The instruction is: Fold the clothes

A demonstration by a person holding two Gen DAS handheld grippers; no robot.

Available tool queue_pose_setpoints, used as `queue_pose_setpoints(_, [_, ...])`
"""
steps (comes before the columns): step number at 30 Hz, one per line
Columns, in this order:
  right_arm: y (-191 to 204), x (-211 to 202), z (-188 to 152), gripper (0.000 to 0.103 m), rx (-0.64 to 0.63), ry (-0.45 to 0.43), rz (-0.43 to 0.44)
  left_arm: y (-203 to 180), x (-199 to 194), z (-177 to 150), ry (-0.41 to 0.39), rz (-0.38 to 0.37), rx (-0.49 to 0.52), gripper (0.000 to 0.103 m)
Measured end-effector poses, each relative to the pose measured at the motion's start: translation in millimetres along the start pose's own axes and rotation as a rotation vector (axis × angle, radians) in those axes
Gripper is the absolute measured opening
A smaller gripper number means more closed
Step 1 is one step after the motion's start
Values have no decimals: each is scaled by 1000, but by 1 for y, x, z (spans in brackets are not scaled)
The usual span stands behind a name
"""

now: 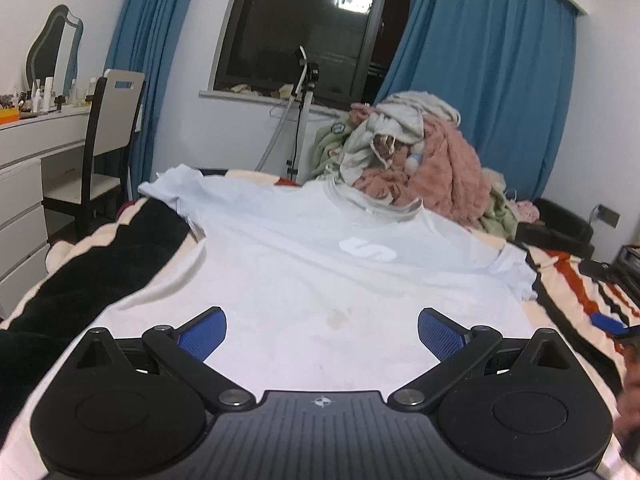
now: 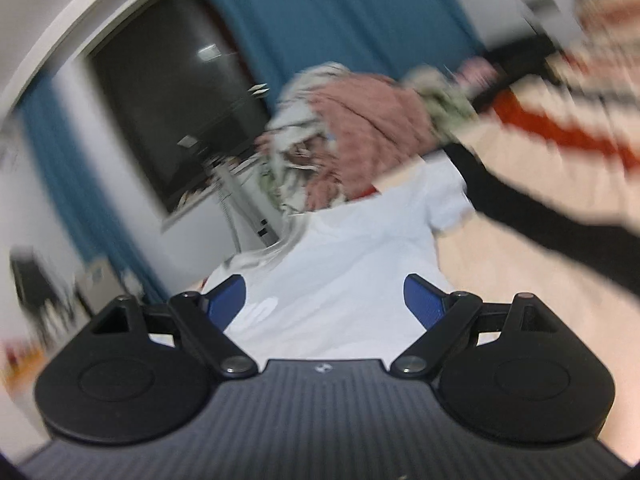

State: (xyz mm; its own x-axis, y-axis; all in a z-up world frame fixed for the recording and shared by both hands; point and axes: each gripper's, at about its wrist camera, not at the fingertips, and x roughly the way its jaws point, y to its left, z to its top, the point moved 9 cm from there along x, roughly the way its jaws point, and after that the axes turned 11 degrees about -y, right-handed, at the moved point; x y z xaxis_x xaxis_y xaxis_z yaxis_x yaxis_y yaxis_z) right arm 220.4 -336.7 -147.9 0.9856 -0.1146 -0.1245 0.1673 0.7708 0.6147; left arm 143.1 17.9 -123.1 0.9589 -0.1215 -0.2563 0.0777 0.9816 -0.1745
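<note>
With both the left gripper (image 1: 322,330) and right gripper (image 2: 325,300) jaws spread and empty over the pale T-shirt (image 1: 304,264) at frame centre, a hasty pinch could bunch its smooth cloth or catch the striped blanket (image 1: 568,280) beneath.

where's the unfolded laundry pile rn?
In the left wrist view the laundry pile sits right of centre at the far end of the bed, just beyond the collar of the white T-shirt, in front of the right blue curtain.
</note>
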Motion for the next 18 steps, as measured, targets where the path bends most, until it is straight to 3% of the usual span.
queue_pose_setpoints(3, [-43, 33, 2, 87, 180, 20, -66, -3, 8, -10, 23, -7, 1, 103])
queue_pose_setpoints(8, [-98, 92, -4, 83, 360, 63, -111, -8, 24, -25, 48, -33, 18, 103])
queue_pose_setpoints(13, [-127, 156, -13, 72, 426, 74, -76, -8, 45, -35, 58, -47, 3, 103])
queue_pose_setpoints(18, [-144, 214, -6, 72, 450, 10, -25, -8, 73, -42, 65, -59, -51, 103])
